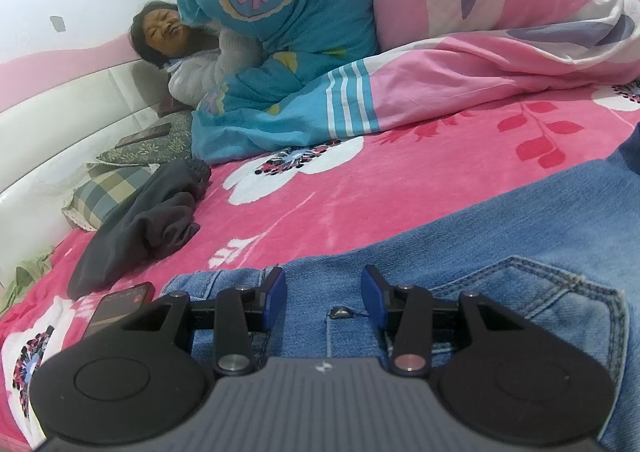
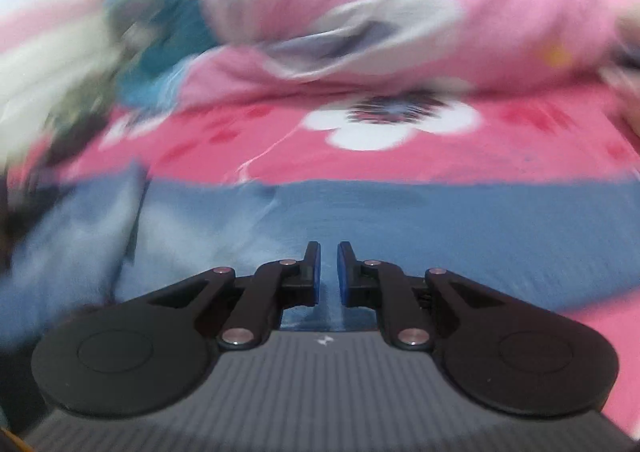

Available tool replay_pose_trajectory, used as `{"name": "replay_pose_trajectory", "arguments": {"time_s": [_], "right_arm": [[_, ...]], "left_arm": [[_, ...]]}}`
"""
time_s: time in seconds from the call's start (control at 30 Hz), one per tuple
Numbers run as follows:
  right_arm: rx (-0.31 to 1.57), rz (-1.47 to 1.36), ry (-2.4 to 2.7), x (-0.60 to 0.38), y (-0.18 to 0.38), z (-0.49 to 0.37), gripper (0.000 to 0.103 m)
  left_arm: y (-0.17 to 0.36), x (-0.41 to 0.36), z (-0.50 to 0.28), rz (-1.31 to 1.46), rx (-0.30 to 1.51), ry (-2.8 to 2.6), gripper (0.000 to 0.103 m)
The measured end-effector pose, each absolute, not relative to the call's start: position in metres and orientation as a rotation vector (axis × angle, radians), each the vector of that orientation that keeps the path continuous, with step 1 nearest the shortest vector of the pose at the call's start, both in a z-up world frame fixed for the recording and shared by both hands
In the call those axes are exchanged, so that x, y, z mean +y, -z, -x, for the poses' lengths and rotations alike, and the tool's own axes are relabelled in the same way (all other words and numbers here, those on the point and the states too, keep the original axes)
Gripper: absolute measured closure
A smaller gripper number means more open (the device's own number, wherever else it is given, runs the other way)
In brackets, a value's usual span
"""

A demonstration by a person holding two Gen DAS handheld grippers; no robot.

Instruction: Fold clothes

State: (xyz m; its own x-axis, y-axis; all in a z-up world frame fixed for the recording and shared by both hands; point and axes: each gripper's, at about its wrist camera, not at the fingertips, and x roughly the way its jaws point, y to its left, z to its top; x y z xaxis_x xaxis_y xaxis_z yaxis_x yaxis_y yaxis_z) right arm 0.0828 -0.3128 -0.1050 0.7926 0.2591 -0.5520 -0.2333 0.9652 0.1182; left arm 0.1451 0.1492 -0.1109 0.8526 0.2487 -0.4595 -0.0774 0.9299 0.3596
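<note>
1. The jeans (image 1: 500, 272) are spread on the pink blanket (image 1: 320, 204); folding is judged barely begun.
2. The left gripper (image 1: 324, 292) is held wide above the waistband.
3. The right gripper (image 2: 329, 272) is narrowed, nearly closed; whether denim is pinched cannot be told.
4. A waistband grasp is called for next.

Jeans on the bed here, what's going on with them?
A person with two handheld grippers is working on blue jeans spread on a pink floral blanket. The left gripper hovers open over the waistband near the button. The right gripper, jaws nearly closed, is over a jeans leg; that view is motion-blurred.
</note>
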Motion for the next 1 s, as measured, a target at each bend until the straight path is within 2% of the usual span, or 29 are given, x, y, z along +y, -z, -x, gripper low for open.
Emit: {"name": "replay_pose_trajectory", "arguments": {"time_s": [0.07, 0.17, 0.27, 0.4, 0.47, 0.67, 0.7, 0.77, 0.8, 0.87, 1.0], "right_arm": [[0.613, 0.087, -0.319, -0.311, 0.114, -0.093, 0.096], [0.621, 0.04, -0.139, -0.367, 0.114, -0.103, 0.095], [0.627, -0.007, 0.041, -0.424, 0.115, -0.113, 0.101], [0.629, -0.07, 0.281, -0.499, 0.116, -0.126, 0.101], [0.627, -0.099, 0.387, -0.532, 0.116, -0.132, 0.095], [0.636, -0.105, 0.445, -0.531, 0.123, -0.114, 0.093], [0.651, -0.111, 0.519, -0.542, 0.129, -0.109, 0.098], [0.622, -0.157, 0.557, -0.544, 0.12, -0.096, 0.099], [0.597, -0.118, 0.559, -0.526, 0.111, -0.091, 0.093], [0.53, -0.064, 0.464, -0.485, 0.091, -0.078, 0.092], [0.403, -0.026, 0.038, -0.381, 0.058, -0.045, 0.076]], "left_arm": [[0.111, 0.149, -0.145, -0.339, 0.524, -0.175, 0.059], [0.111, 0.149, -0.144, -0.341, 0.523, -0.176, 0.059], [0.111, 0.149, -0.144, -0.341, 0.522, -0.176, 0.059], [0.111, 0.149, -0.144, -0.342, 0.521, -0.177, 0.059], [0.11, 0.148, -0.144, -0.342, 0.522, -0.177, 0.059], [0.111, 0.148, -0.145, -0.34, 0.522, -0.176, 0.059], [0.111, 0.149, -0.145, -0.339, 0.524, -0.176, 0.059], [0.111, 0.149, -0.145, -0.337, 0.525, -0.174, 0.059], [0.11, 0.15, -0.145, -0.335, 0.525, -0.173, 0.059], [0.11, 0.15, -0.145, -0.329, 0.525, -0.172, 0.059], [0.11, 0.15, -0.144, -0.327, 0.525, -0.172, 0.059]]}}
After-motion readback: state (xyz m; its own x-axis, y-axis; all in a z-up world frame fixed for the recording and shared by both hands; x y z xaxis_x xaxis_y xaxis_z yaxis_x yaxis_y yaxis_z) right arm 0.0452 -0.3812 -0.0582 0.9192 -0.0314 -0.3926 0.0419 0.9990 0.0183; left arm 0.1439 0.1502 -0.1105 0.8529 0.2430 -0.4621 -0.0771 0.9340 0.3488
